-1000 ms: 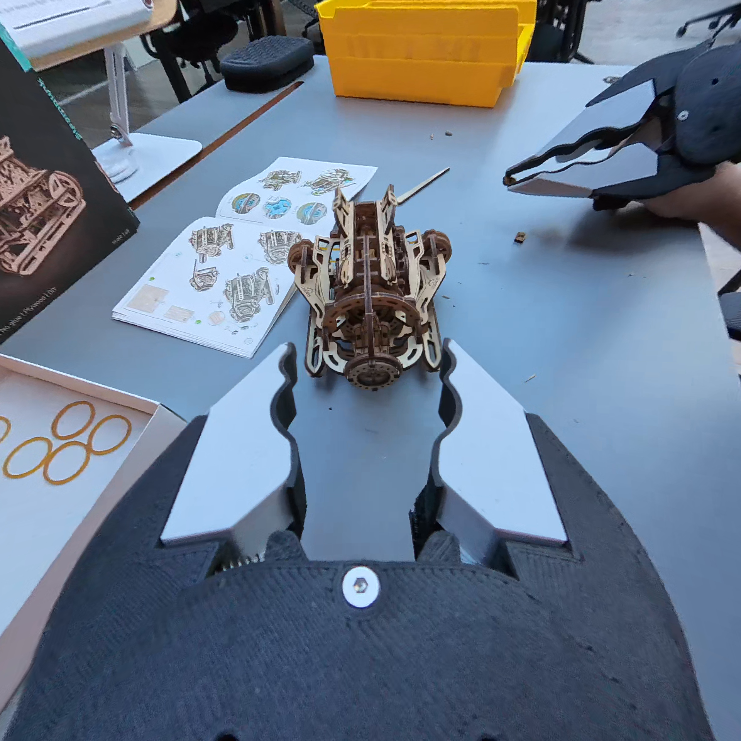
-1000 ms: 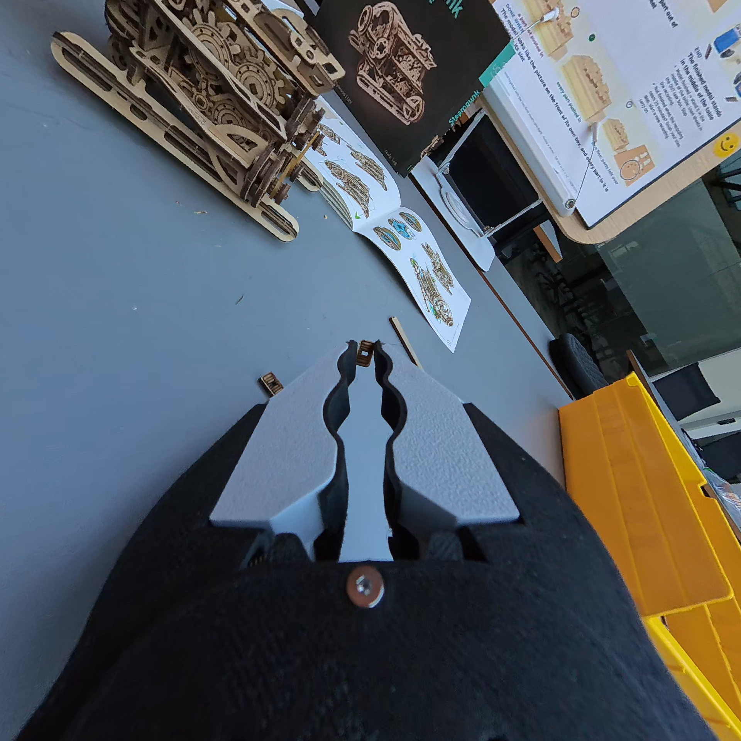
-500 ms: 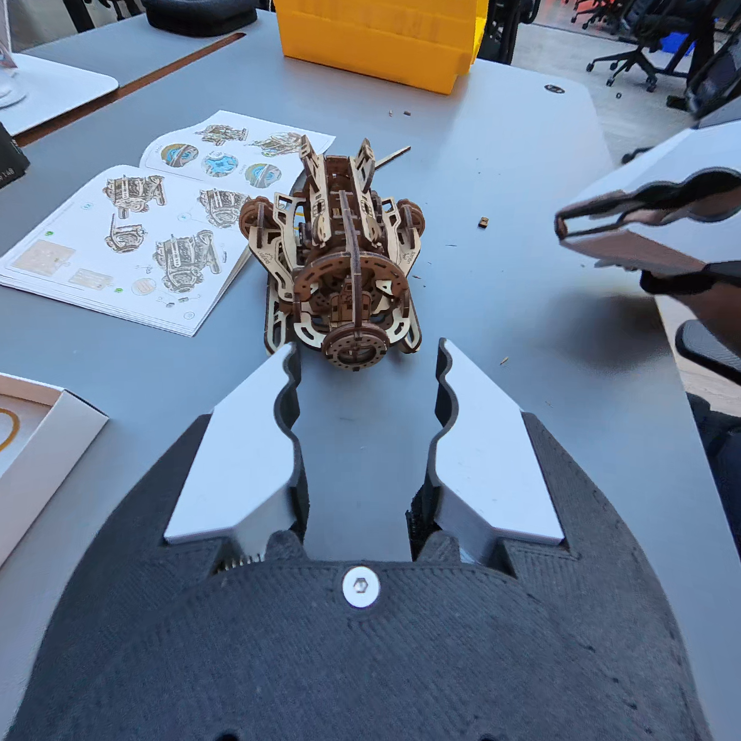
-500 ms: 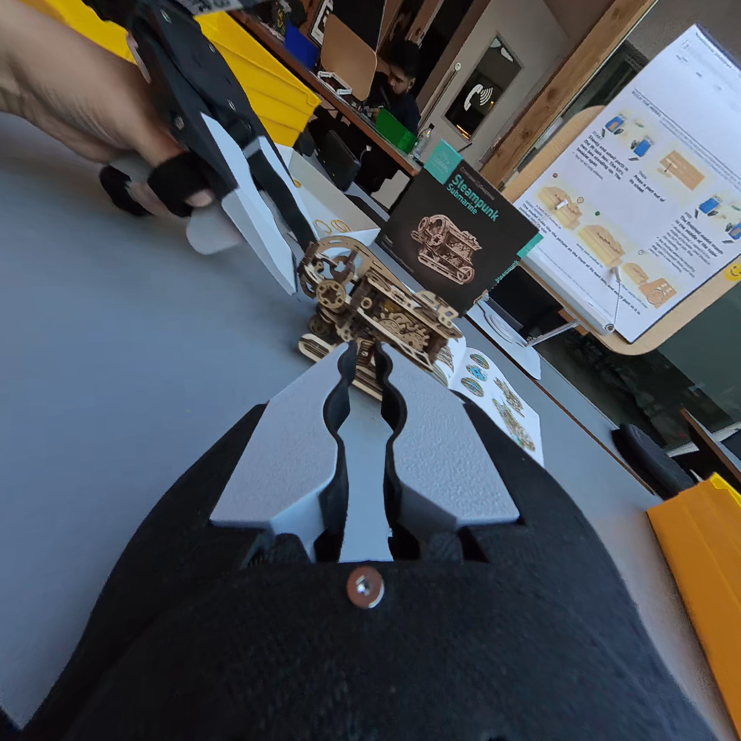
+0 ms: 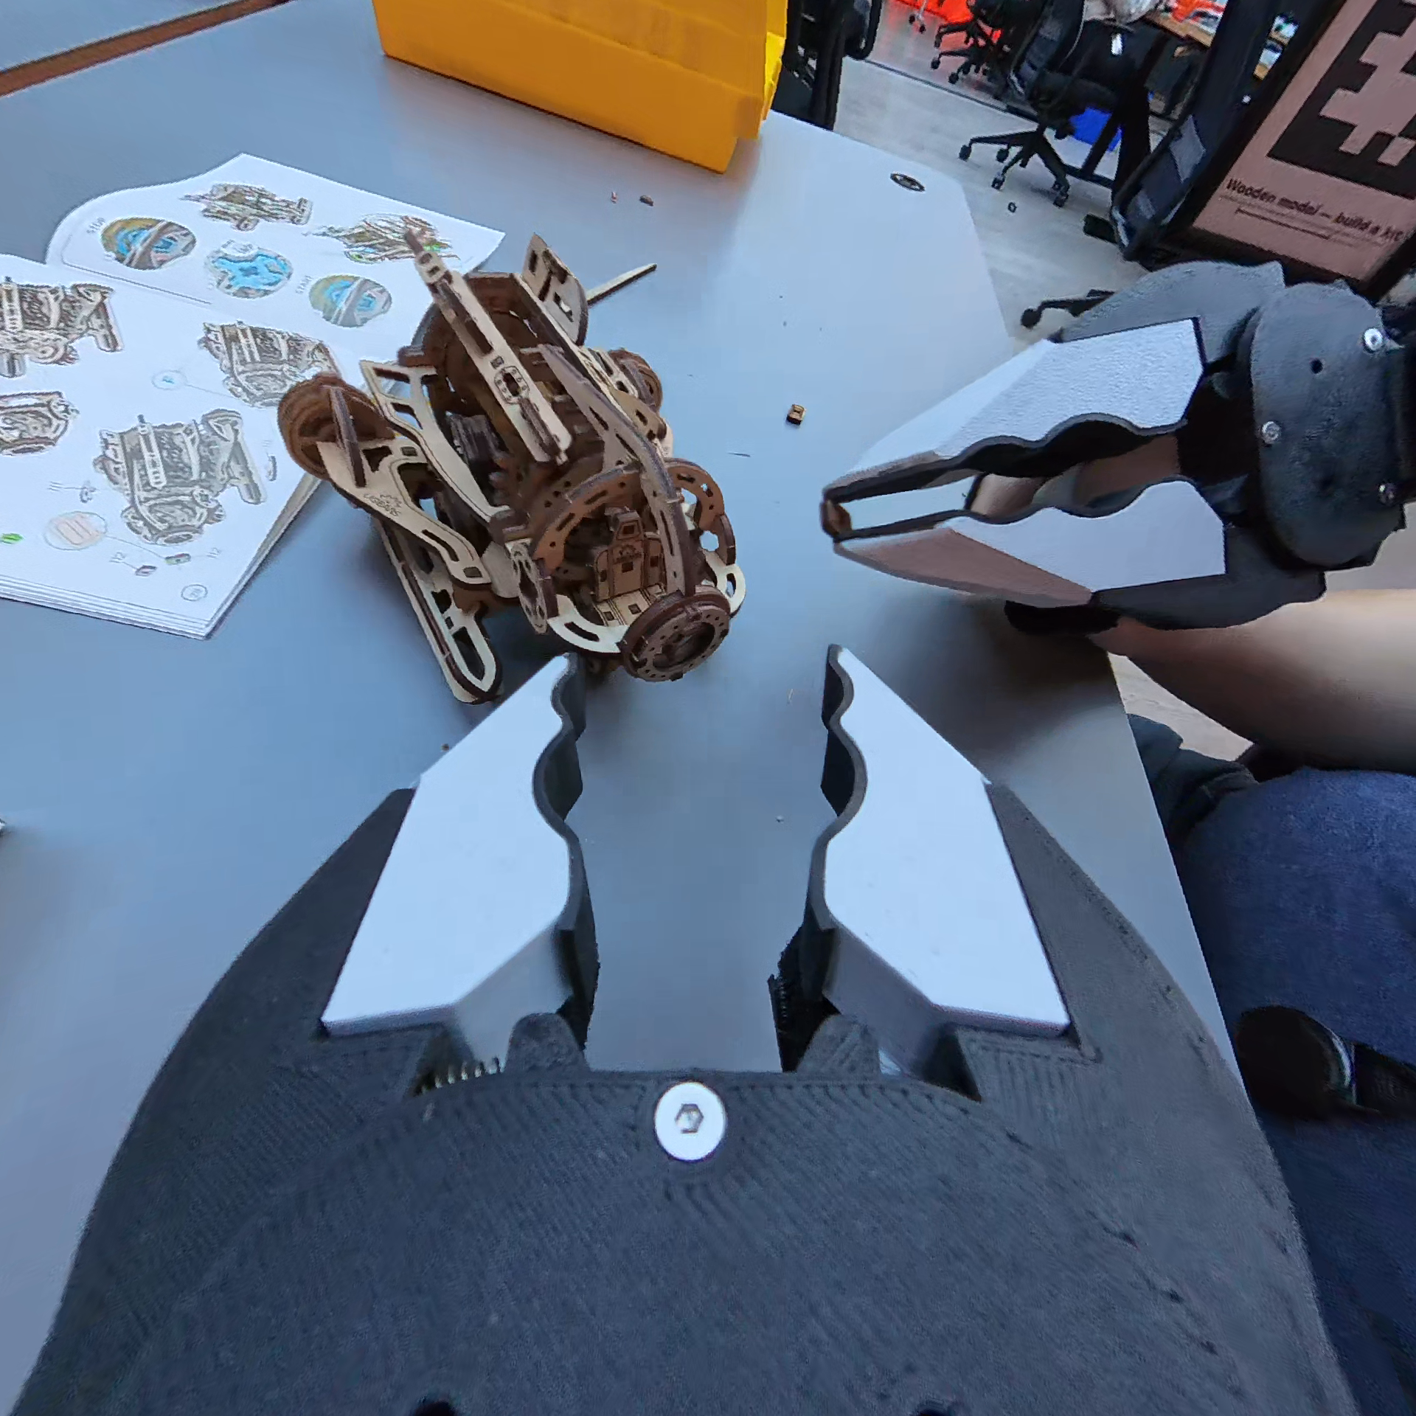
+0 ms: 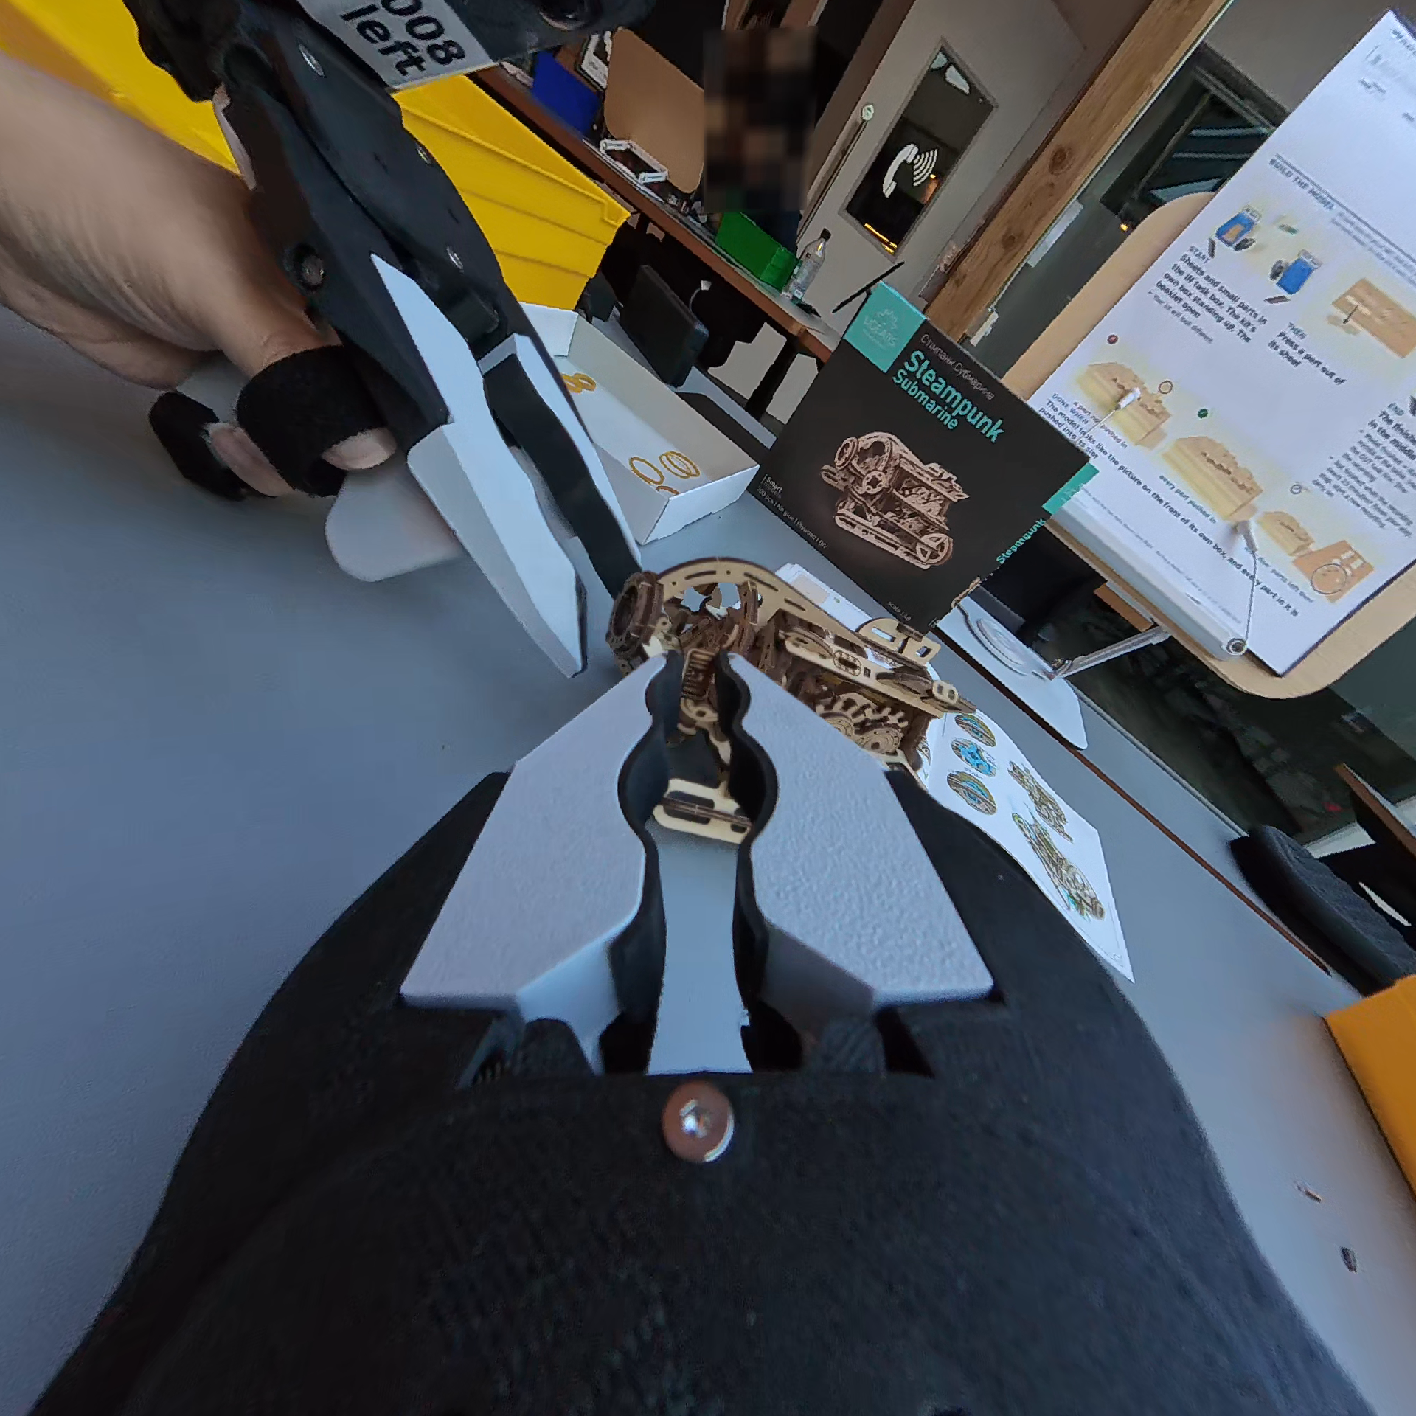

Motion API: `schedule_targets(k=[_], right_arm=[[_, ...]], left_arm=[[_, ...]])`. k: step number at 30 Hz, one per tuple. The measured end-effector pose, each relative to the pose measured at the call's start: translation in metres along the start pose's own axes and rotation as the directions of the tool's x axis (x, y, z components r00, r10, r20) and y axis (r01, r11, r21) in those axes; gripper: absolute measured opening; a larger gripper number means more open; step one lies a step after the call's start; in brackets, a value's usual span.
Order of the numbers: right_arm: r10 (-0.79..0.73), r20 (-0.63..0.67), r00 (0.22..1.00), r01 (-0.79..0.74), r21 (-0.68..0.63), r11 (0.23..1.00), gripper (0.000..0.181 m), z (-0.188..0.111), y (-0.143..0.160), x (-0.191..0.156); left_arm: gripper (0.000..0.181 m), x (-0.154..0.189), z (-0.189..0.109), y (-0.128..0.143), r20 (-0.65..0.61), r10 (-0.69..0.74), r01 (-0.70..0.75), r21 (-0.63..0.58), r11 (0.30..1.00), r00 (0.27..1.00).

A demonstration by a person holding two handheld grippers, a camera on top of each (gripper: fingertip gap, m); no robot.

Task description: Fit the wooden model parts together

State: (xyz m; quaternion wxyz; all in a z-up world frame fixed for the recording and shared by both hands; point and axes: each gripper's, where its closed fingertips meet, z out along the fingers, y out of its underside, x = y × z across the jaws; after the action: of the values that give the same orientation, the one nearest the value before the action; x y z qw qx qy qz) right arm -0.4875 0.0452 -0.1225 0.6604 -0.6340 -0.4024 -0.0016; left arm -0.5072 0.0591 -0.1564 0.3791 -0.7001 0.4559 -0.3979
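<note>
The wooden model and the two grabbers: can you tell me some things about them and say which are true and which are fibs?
1. The wooden model sits on the grey table. True.
2. The left gripper is clamped on the model. False: it is open, with its fingers apart just short of the model.
3. The right gripper is wide open. False: its fingers are nearly together.
4. An open instruction booklet lies beside the model. True.
5. The yellow bin is on the table behind the model. True.
</note>
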Motion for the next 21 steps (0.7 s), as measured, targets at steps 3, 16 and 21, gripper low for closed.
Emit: schedule_targets(k=[3,16,21], right_arm=[[-0.001,0.008,1.000,0.002,-0.018,1.000,0.006,0.004,0.003,-0.002],[-0.014,-0.096,0.995,0.012,-0.021,1.000,0.006,0.008,-0.005,0.010],[-0.036,-0.164,0.986,0.034,-0.015,0.999,0.007,0.012,-0.010,0.028]], left_arm=[[0.060,0.003,-0.002,0.006,-0.002,0.023,-0.023,-0.033,0.999,1.000],[0.032,-0.012,-0.053,-0.045,0.090,0.242,-0.240,-0.034,0.970,0.966],[0.031,-0.006,-0.048,-0.090,-0.043,0.196,-0.198,-0.043,0.979,0.980]])
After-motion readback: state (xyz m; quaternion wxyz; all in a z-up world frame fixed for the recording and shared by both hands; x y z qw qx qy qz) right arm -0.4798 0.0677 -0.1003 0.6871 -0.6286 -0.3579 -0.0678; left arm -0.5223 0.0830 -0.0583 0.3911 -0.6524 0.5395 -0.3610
